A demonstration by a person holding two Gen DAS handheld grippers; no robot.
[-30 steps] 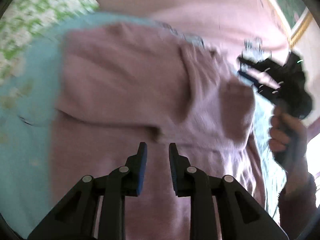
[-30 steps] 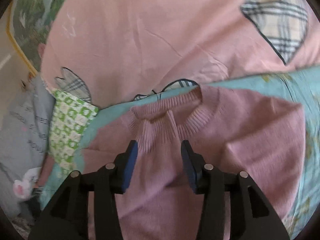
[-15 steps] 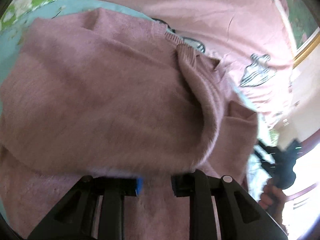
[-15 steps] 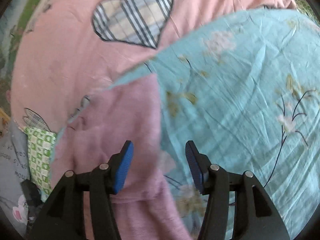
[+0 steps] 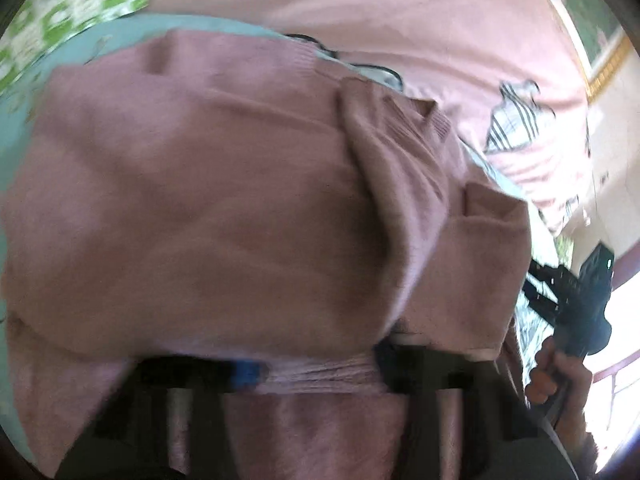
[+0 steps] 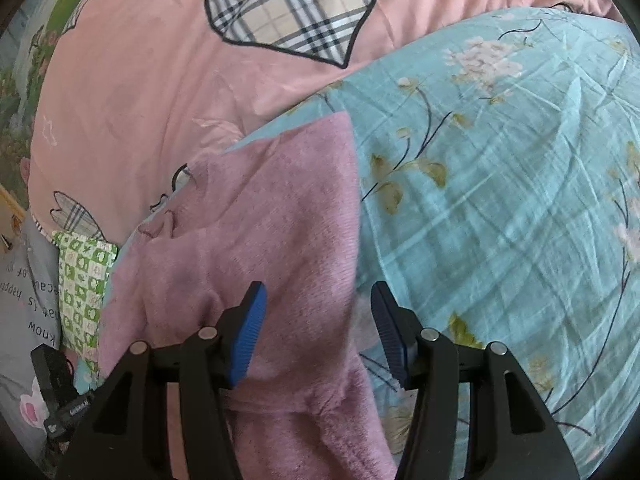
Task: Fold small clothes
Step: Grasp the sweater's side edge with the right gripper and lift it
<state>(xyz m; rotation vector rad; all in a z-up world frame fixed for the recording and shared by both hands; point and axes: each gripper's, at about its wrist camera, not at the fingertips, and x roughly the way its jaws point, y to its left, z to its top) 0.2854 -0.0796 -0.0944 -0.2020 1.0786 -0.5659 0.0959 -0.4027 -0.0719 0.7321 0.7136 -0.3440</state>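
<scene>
A small pink knit sweater (image 5: 224, 208) lies partly folded on a light blue floral sheet (image 6: 500, 184). In the left wrist view my left gripper (image 5: 316, 372) sits low under a fold of it; the ribbed hem runs between the fingers, whose tips are hidden by cloth and blur. In the right wrist view the sweater (image 6: 280, 240) fills the lower left. My right gripper (image 6: 316, 316) is open and empty, above the sweater's right edge. The right gripper also shows in the left wrist view (image 5: 576, 300), held in a hand.
A pink quilt (image 6: 140, 80) with a plaid heart patch (image 6: 292, 4) lies behind the sheet. A green and white patterned cloth (image 6: 84, 288) and a grey printed cloth (image 6: 28, 300) lie at the left. A wall edge shows at the far right (image 5: 608, 120).
My left gripper went from above the sweater to under a lifted fold of it. My right gripper swung right from the collar to the sweater's right edge and opened wider.
</scene>
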